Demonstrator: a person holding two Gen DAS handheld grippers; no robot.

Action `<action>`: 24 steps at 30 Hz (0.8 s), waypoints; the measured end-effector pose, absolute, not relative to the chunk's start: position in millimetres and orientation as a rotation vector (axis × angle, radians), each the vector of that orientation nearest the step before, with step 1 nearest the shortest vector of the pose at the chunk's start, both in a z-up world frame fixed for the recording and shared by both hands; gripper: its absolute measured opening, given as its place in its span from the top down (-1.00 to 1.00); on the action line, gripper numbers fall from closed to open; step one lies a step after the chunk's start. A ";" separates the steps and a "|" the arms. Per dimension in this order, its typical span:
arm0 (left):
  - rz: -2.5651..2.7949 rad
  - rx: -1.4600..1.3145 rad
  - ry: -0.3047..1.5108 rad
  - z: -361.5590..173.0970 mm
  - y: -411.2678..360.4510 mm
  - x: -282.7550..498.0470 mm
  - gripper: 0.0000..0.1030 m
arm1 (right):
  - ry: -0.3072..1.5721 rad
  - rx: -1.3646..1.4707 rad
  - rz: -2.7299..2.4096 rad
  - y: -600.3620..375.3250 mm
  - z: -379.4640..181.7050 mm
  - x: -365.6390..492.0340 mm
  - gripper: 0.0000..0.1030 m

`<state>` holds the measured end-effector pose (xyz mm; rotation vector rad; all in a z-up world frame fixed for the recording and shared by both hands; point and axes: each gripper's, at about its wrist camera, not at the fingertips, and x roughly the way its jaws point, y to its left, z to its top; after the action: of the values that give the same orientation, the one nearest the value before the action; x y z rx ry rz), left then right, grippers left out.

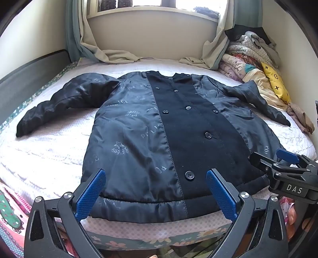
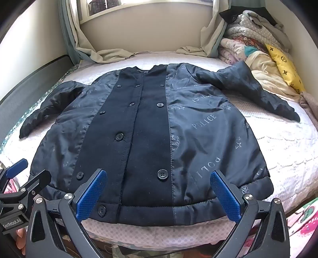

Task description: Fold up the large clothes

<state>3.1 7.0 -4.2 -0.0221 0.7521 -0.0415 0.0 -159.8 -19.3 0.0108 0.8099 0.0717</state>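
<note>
1. Daylight from a window (image 1: pixel 159 4) fell on a bed (image 1: pixel 49 158) covered by a pale pink quilted spread, with curtains (image 1: pixel 87 47) pooling at the far edge and a heap of folded bedding (image 1: pixel 248 59) and a yellow cushion (image 1: pixel 276 83) stacked in the far right corner.
2. On that spread lay the dark jacket (image 1: pixel 159 129), flat and inside out, shiny printed lining up and its black buttoned strip running down the middle. Both sleeves were spread outward, the left sleeve (image 1: pixel 59 103) and the right sleeve (image 2: pixel 258 91), and the hem (image 2: pixel 159 212) sat near the closest edge of the mattress.
3. By my reading, folding had not begun: no sleeve was turned in and no part of the body was doubled over, so every fold was still to come.
4. The left gripper (image 1: pixel 157 192) hung above the left part of the hem, tilted downward, its blue pads wide apart and holding nothing.
5. The right gripper (image 2: pixel 159 194) was posed alike above the right part of the hem, jaws spread wide and empty; whether either one touched the cloth could not be told.
6. The two tools sat side by side, each visible at the edge of the other's view.
</note>
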 end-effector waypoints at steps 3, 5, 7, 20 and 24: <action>-0.040 -0.025 0.753 -4.8 7.4 4.0 -0.99 | 0.810 0.015 0.070 -159.4 -19.2 -1.1 -1.00; -0.041 -0.024 0.752 -5.0 7.2 3.9 -0.99 | 0.810 0.016 0.070 -158.4 -19.2 -2.2 -1.00; -0.040 -0.023 0.751 -5.1 7.3 4.1 -0.99 | 0.808 0.015 0.070 -161.3 -19.3 1.0 -1.00; -0.041 -0.024 0.753 -4.8 8.5 4.8 -0.99 | 0.808 0.017 0.070 -161.3 -20.4 2.1 -1.00; -0.040 -0.024 0.753 -5.0 8.5 4.8 -0.99 | 0.810 0.015 0.072 -161.7 -19.0 1.5 -1.00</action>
<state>4.8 8.5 -5.0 -0.0243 0.7528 -0.0402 1.5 -161.7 -19.0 0.0151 0.8096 0.0721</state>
